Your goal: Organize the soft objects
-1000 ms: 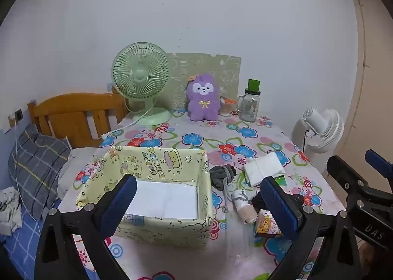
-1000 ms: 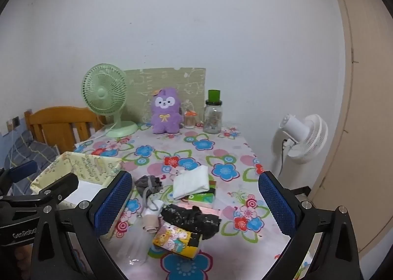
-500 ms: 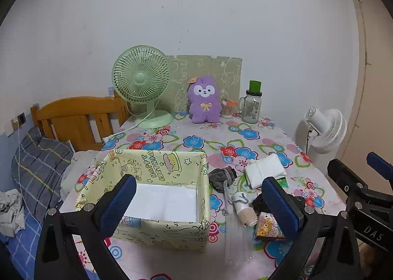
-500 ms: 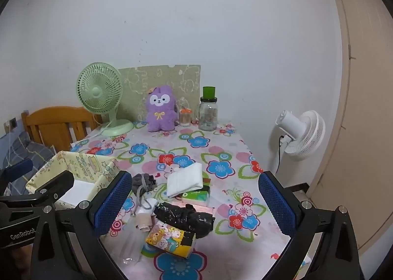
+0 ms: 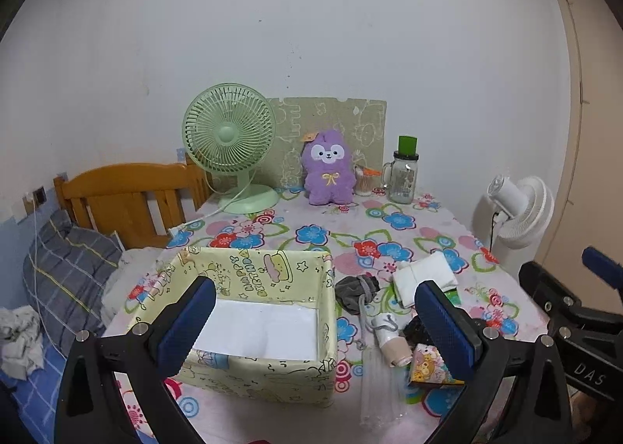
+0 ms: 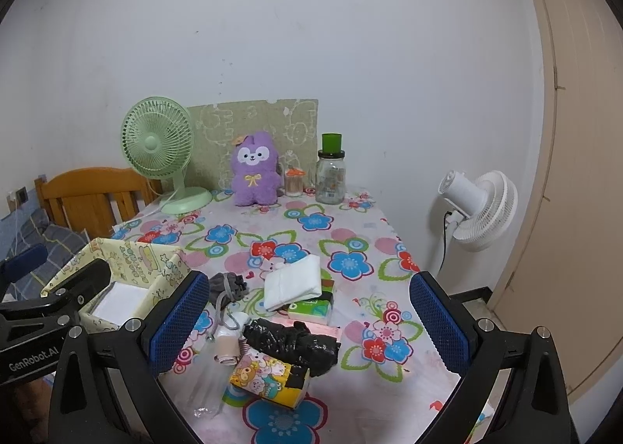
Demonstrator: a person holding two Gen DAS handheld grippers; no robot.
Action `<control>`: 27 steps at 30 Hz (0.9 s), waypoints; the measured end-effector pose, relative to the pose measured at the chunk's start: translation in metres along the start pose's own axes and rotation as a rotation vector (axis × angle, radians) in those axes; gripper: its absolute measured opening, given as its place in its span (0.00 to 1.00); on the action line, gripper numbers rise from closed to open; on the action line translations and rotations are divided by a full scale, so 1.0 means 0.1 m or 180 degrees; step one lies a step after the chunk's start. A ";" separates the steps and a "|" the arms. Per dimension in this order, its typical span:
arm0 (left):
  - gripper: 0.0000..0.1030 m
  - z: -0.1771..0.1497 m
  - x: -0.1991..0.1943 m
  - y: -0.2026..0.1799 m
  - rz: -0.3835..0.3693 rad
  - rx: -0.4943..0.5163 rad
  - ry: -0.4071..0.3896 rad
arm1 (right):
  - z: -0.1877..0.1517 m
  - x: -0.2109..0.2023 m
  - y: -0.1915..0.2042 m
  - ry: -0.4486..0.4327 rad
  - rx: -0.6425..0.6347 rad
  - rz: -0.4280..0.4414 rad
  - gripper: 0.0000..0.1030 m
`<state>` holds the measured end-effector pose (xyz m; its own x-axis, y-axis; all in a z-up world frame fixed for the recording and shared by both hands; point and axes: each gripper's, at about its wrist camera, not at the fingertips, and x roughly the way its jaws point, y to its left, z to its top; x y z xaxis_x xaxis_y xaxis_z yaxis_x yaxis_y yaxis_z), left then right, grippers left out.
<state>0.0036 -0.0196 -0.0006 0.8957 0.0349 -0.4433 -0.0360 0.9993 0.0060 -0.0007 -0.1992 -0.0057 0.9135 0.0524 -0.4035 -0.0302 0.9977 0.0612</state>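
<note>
Reading "HAPPY BIRTHDAY", the yellow box [image 5: 249, 284] sits beyond both spread, empty tools.

Box [image 5: 253, 327] left of cloth pile [image 5: 422, 278]; plush toy [image 5: 329, 167] behind.

Both views are evenly lit by soft, cool indoor light that seems to come from above and in front; no lamp or window shows. The white wall [image 5: 350, 35] reads pale grey, dimmer toward the upper left of each frame. Shadows are faint and diffuse, with only a soft one beneath the green fan [image 5: 229, 140] at centre. No harsh glare appears, just a mild sheen on the glass jar [image 6: 331, 179]. Fisheye distortion bends the door frame [image 6: 553, 132] at the right edge into a curve, and black vignetting fills all four corners. Focus is fairly sharp throughout, with slight softness near the edges.
</note>
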 end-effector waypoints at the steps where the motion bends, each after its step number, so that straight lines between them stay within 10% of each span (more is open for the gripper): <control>1: 1.00 -0.01 0.01 -0.01 0.0012 0.0005 0.0014 | 0.00 0.00 0.00 -0.0003 -0.0002 -0.0002 1.00; 27: 0.99 0.00 0.01 -0.01 -0.0044 0.0016 0.0050 | -0.01 -0.03 -0.02 0.0007 0.0021 0.0001 1.00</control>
<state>0.0043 -0.0208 -0.0012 0.8890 0.0211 -0.4574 -0.0215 0.9998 0.0044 -0.0036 -0.2010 -0.0057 0.9125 0.0528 -0.4056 -0.0279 0.9973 0.0672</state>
